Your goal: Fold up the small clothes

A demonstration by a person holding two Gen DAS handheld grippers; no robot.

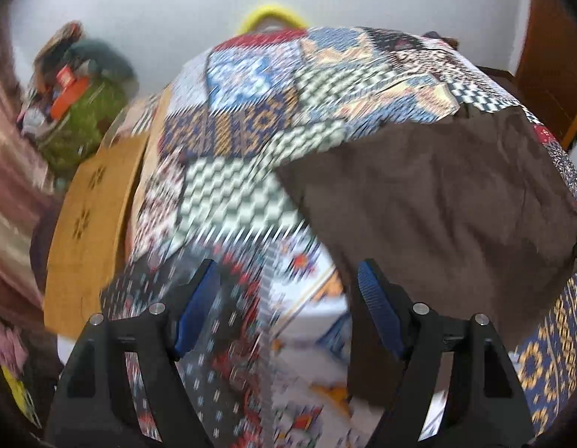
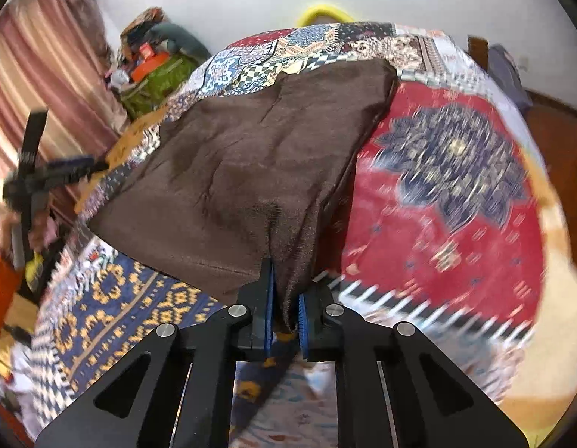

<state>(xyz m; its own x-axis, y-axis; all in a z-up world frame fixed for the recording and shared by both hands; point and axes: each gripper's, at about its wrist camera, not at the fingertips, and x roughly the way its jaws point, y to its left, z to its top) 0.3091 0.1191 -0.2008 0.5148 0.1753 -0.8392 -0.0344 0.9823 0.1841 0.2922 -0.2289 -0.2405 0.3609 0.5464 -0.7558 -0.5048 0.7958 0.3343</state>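
A dark brown garment (image 2: 251, 164) lies spread on a patchwork bedcover (image 2: 452, 171). My right gripper (image 2: 286, 298) is shut on the near edge of the garment, with a bunch of brown cloth pinched between its blue pads. In the left wrist view the same garment (image 1: 437, 201) lies to the right on the bedcover (image 1: 232, 186). My left gripper (image 1: 288, 298) is open and empty, just left of the garment's near corner. The left gripper also shows at the far left of the right wrist view (image 2: 60, 171).
A green bag with orange items (image 2: 157, 74) stands at the back left by a pink striped curtain (image 2: 45, 86). A yellow ring (image 2: 323, 13) shows behind the bed. A mustard mat (image 1: 90, 231) lies left of the bedcover. A wooden door (image 1: 553, 52) is at the right.
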